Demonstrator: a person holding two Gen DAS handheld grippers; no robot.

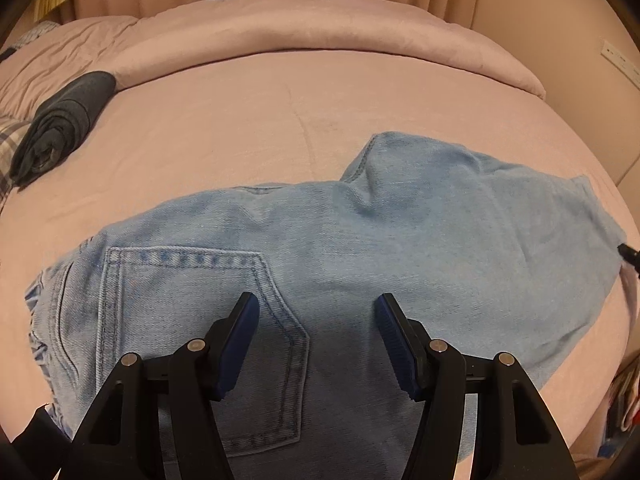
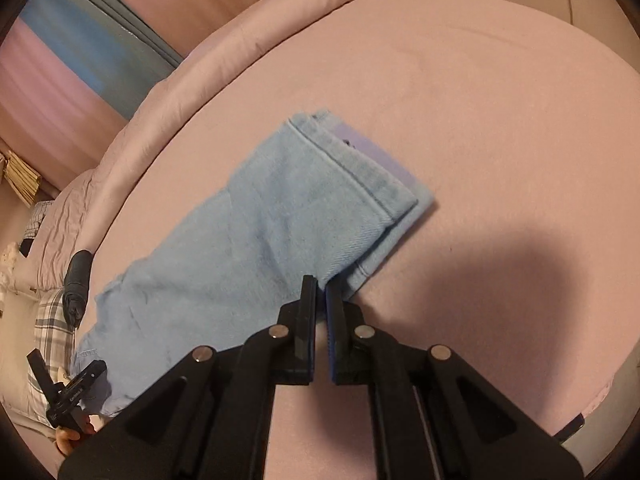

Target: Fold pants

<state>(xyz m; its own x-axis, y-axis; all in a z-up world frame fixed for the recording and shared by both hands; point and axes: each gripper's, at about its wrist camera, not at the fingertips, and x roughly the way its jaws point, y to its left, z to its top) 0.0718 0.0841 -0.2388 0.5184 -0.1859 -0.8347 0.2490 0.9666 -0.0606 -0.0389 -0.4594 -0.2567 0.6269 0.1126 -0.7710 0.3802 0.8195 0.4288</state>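
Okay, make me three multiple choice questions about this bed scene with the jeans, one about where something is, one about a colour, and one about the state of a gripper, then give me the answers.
1. Where does the dark folded garment lie?
A. on the jeans
B. on the bed, apart from the jeans, near the rolled duvet
C. on the floor

2. What colour are the jeans?
A. light blue
B. black
C. white

3. How does the left gripper stand?
A. shut on the hem
B. shut on nothing
C. open above the back pocket

Answers:
1 B: pink bed sheet shows between it and the jeans.
2 A: the denim is pale blue in both views.
3 C: its jaws stand wide apart over the back pocket, pinching nothing.
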